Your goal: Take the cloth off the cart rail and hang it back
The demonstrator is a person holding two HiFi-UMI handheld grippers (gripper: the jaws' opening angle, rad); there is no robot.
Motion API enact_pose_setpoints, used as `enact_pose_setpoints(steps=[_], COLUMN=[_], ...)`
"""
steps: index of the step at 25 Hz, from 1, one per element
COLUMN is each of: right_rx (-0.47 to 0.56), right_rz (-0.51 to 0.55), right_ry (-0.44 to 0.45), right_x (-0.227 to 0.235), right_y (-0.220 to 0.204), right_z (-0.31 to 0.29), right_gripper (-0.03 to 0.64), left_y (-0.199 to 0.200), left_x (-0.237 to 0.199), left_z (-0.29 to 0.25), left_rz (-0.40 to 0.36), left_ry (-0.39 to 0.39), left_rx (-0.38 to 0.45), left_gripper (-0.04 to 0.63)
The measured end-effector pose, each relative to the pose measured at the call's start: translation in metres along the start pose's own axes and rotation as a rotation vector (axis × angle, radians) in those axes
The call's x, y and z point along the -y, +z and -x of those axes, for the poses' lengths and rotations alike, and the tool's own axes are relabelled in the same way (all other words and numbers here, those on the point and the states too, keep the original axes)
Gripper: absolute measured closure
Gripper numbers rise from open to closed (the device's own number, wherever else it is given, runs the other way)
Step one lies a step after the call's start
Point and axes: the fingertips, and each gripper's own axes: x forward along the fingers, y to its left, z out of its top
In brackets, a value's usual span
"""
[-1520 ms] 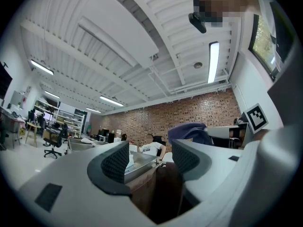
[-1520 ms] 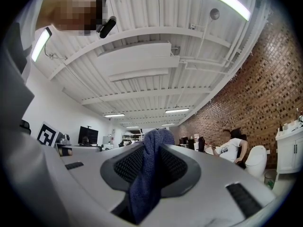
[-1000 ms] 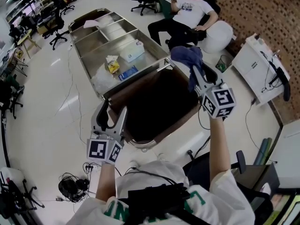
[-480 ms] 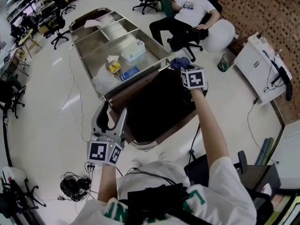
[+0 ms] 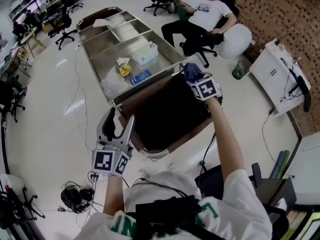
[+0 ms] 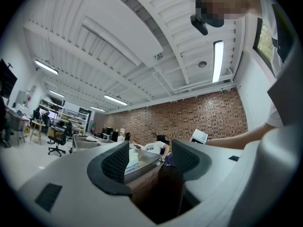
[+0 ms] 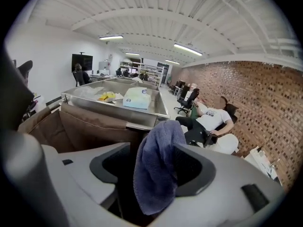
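A dark blue cloth (image 5: pixel 191 71) hangs at the near right corner of the steel cart (image 5: pixel 167 50), by the rail (image 5: pixel 176 70) above the brown bag (image 5: pixel 165 114). My right gripper (image 5: pixel 195 78) sits just behind it. In the right gripper view the cloth (image 7: pixel 158 169) drapes down between the jaws of the right gripper (image 7: pixel 154 170), which are opening; the pads stand apart and do not press on it. My left gripper (image 5: pixel 121 119) is held low at the bag's near left side, open and empty, as the left gripper view also shows for the left gripper (image 6: pixel 150 157).
The cart trays hold a tissue box (image 5: pixel 146 54), a yellow packet (image 5: pixel 122 66) and a blue packet (image 5: pixel 140 77). A person sits in a chair (image 5: pixel 205 19) beyond the cart. A white cabinet (image 5: pixel 280 74) stands at the right. Cables (image 5: pixel 75 196) lie on the floor at the lower left.
My right gripper came down and leftward from a raised spot to the cart's corner, carrying the cloth. Its jaws now stand apart. The left gripper stayed put.
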Motion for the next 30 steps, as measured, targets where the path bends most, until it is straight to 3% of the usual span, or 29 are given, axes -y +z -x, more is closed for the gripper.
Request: enact_pose_setpoints(steps=[4, 8, 14, 24, 27, 30], right_rx=[0.054, 0.131, 0.241, 0.876, 1.005, 1.07], right_rz=[-0.008, -0.051, -0.034, -0.14, -0.177, -0.225], right_ry=[-0.061, -0.049, -0.036, 0.071, 0.083, 0.081], right_x=[0.012, 0.012, 0.003, -0.067, -0.095, -0.115], right_y=[0.001, 0.009, 0.021, 0.085, 0.083, 0.076], right_z=[0.012, 0.03, 0.053, 0.207, 0.242, 0.263], right_gripper=[0.305, 0.305, 0.305, 0.307, 0.307, 0.308], left_y=[0.0, 0.0, -0.001, 0.009, 0.01, 0.011], left_x=[-0.002, 0.002, 0.008, 0.013, 0.012, 0.011], left_z=[0.002, 0.003, 0.002, 0.006, 0.009, 0.013], left_rz=[0.005, 0.009, 0.011, -0.014, -0.027, -0.036], left_ry=[0.001, -0.009, -0.03, -0.04, -0.037, -0.033], left_rx=[0.004, 0.007, 0.011, 0.034, 0.034, 0.036], left_gripper=[0.31, 0.31, 0.31, 0.31, 0.31, 0.31])
